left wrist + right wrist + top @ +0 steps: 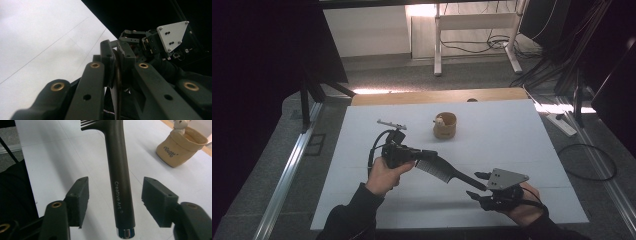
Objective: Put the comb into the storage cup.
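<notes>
One tan pouch (pixel 445 126) is standing on the white table (pixel 522 150), holding a small plush toy (pixel 179 125). Nearer, the left gripper (pixel 422 155) is clamping the black comb (pixel 447 171) above the table, its handle lying between the right gripper (pixel 478 184)'s parted jaws, untouched.

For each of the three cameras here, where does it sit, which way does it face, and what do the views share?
High view: above the person's side, looking forward and down on the white table; both forearms, left gripper, right gripper.
Left gripper view: along its jaws, shut on the comb.
Right gripper view: along its open jaws, comb handle between, tan pouch beyond.
Shared: the comb.
</notes>
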Demonstrator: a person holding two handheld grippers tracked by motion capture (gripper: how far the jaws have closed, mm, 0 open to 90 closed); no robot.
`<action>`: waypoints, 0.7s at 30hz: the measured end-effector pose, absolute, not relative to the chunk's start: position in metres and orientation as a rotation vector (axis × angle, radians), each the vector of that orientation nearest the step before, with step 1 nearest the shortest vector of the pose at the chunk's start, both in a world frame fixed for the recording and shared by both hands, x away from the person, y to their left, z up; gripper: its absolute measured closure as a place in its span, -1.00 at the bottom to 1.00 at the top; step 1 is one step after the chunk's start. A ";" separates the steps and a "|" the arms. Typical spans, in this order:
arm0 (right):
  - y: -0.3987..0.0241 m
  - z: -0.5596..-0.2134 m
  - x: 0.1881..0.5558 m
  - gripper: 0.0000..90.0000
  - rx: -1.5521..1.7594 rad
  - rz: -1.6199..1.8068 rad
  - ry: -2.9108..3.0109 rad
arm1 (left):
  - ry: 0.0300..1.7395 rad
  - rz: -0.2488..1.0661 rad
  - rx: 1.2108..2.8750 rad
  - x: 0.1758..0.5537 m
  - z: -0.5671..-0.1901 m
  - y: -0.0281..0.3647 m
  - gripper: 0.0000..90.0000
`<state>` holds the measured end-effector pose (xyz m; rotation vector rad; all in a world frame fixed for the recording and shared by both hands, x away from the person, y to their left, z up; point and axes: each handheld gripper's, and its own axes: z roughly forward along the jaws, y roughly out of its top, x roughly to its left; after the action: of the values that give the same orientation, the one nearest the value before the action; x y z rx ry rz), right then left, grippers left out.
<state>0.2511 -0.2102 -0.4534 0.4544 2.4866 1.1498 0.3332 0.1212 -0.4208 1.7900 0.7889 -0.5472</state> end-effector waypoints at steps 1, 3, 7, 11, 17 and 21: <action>-0.210 -0.454 0.252 -0.21 0.464 1.147 2.489 | 0.789 -0.544 1.790 0.333 -0.421 0.122 0.86; -0.211 -0.454 0.253 -0.26 0.479 1.145 2.498 | 0.792 -0.541 1.787 0.334 -0.421 0.122 0.86; -0.213 -0.453 0.256 -0.35 0.523 1.171 2.522 | 0.798 -0.529 1.789 0.334 -0.421 0.124 0.85; -0.215 -0.453 0.260 -0.42 0.577 1.198 2.543 | 0.801 -0.514 1.791 0.334 -0.420 0.126 0.85; -0.217 -0.454 0.264 -0.56 0.609 1.206 2.575 | 0.809 -0.492 1.796 0.333 -0.419 0.129 0.85; -0.218 -0.455 0.265 -0.65 0.616 1.205 2.584 | 0.816 -0.478 1.797 0.334 -0.419 0.131 0.85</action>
<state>0.2652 -0.2179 -0.4546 0.6158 2.5840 1.2055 0.3338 0.1306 -0.4189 1.7970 0.8162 -0.4782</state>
